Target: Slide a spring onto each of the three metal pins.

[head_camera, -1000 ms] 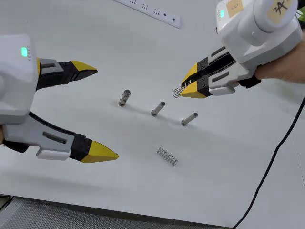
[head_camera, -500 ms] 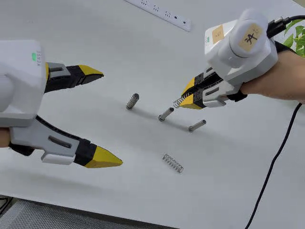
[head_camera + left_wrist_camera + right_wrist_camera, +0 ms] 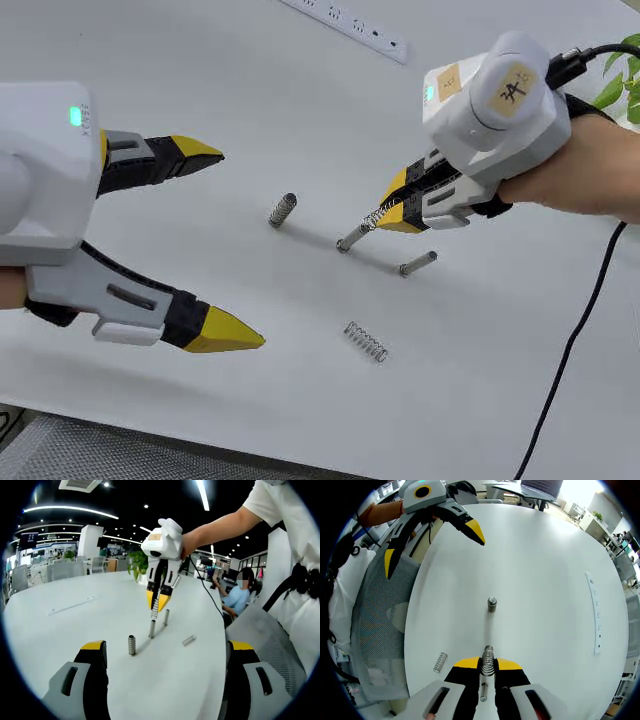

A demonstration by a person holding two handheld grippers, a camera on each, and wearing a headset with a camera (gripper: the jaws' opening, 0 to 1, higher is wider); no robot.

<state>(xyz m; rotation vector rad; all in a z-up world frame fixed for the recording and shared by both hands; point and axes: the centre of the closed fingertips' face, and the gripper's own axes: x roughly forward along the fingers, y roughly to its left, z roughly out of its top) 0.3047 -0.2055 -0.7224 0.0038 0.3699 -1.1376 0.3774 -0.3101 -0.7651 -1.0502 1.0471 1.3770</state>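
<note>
Clamping a spring (image 3: 376, 218), the right gripper (image 3: 400, 215) is holding it at the tip of the middle pin (image 3: 350, 240); a tilted push could be snagging a coil and popping it free. The left gripper (image 3: 242, 248) is hovering, jaws apart. The left gripper view is giving side-on alignment that the head view is foreshortening.

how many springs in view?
3: one silver coil spring on the left metal pin, one in the yellow-tipped right gripper at the middle pin, one loose on the white table.

The right gripper (image 3: 391, 208) has lowered its spring (image 3: 376, 216) onto the top of the middle pin (image 3: 350, 239).
</note>
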